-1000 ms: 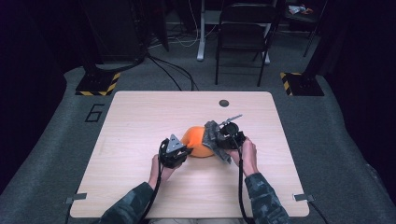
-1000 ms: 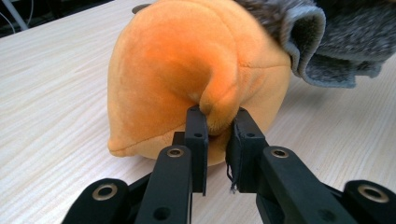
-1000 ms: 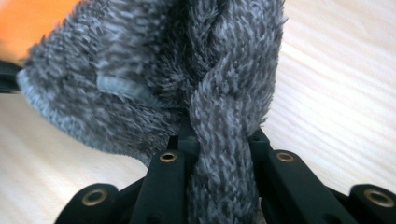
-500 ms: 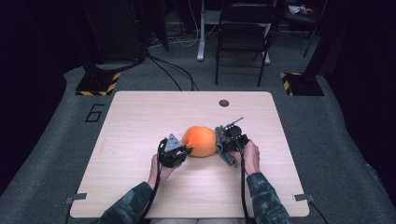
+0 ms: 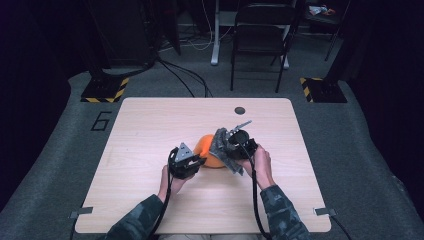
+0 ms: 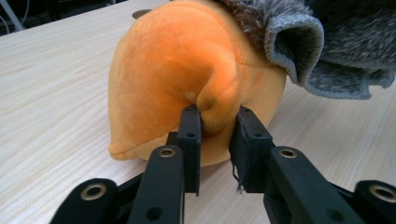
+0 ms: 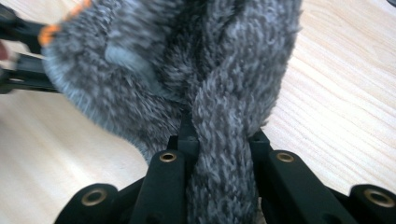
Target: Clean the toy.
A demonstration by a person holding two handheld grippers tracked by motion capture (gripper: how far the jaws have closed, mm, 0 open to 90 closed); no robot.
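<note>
The plush toy (image 5: 207, 150) sits mid-tabletop (image 5: 150, 125) — left gripper (image 5: 192, 162) at its left, right gripper (image 5: 222, 150) at its right, fuzzy cloth (image 5: 220, 142) draped on the toy's right side.

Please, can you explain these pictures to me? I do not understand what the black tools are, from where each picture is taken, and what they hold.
A person sits at a wooden table and holds a hand tool in each hand: a gripper with two black jaws. One camera looks down from above; one more rides on each gripper and looks along its jaws. On the table lies an orange plush. The left gripper pinches a fold of it, though its jaws have just been opening a little. The right gripper is shut on a grey fuzzy cloth, which drapes over the plush.
</note>
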